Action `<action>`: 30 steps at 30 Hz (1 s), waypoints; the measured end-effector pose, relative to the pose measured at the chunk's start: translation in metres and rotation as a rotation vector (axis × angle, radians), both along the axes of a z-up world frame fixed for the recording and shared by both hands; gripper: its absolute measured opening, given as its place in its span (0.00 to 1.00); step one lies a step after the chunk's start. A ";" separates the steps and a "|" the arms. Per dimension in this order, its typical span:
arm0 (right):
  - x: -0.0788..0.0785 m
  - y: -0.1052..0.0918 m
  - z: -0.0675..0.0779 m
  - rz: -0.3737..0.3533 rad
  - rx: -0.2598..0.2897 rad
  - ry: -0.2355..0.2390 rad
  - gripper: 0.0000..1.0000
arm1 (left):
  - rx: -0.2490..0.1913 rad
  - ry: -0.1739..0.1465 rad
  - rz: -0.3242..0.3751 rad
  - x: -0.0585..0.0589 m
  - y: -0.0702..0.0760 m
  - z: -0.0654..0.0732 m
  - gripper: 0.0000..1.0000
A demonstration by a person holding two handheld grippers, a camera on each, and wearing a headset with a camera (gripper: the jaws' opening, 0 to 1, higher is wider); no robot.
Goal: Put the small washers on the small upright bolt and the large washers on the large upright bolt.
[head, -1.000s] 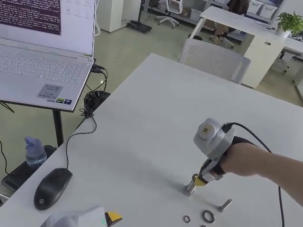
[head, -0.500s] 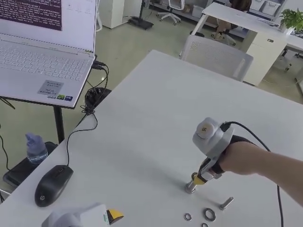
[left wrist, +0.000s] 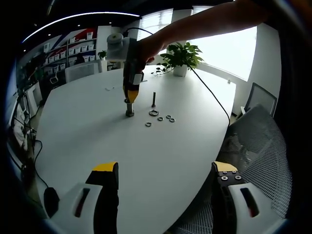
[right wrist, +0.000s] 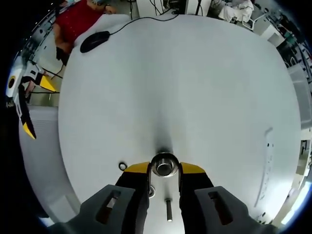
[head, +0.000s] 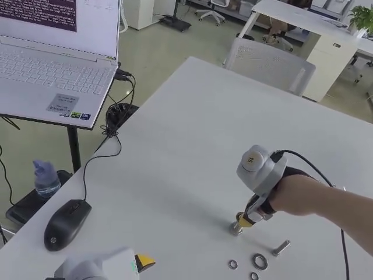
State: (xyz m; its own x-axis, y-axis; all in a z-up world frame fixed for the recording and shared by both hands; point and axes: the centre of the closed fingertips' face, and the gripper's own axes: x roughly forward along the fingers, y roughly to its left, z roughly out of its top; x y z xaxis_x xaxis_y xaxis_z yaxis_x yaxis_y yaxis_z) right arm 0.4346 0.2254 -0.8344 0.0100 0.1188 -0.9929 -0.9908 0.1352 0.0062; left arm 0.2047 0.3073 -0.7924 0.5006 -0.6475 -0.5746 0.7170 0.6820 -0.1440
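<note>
Left tongs (left wrist: 165, 170) wide open and empty at the near left tabletop (head: 192, 146) edge, loose washers (head: 258, 261) and small bolt (head: 280, 248) lying near right, just beyond them right tongs (head: 245, 222) clamped on the upright large bolt (head: 236, 228)

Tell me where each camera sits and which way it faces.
Head view: on the headset, looking down at the table; hand and right gripper show.
Left gripper view: near the table edge, facing the right gripper; own jaws open.
Right gripper view: above the large bolt, looking down; own jaws grip it.
All three share that bolt.
</note>
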 end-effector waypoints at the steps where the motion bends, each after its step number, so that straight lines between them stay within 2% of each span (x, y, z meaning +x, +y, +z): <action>1: 0.000 0.000 -0.001 -0.001 -0.001 0.001 0.22 | -0.004 0.004 -0.001 0.000 0.000 0.000 0.77; 23: -0.003 -0.001 -0.025 0.004 -0.021 -0.012 0.22 | -0.023 -0.005 0.000 0.001 -0.003 0.003 0.77; 30: -0.003 -0.001 -0.031 0.004 -0.020 -0.011 0.22 | -0.015 -0.006 -0.004 0.002 -0.004 0.003 0.77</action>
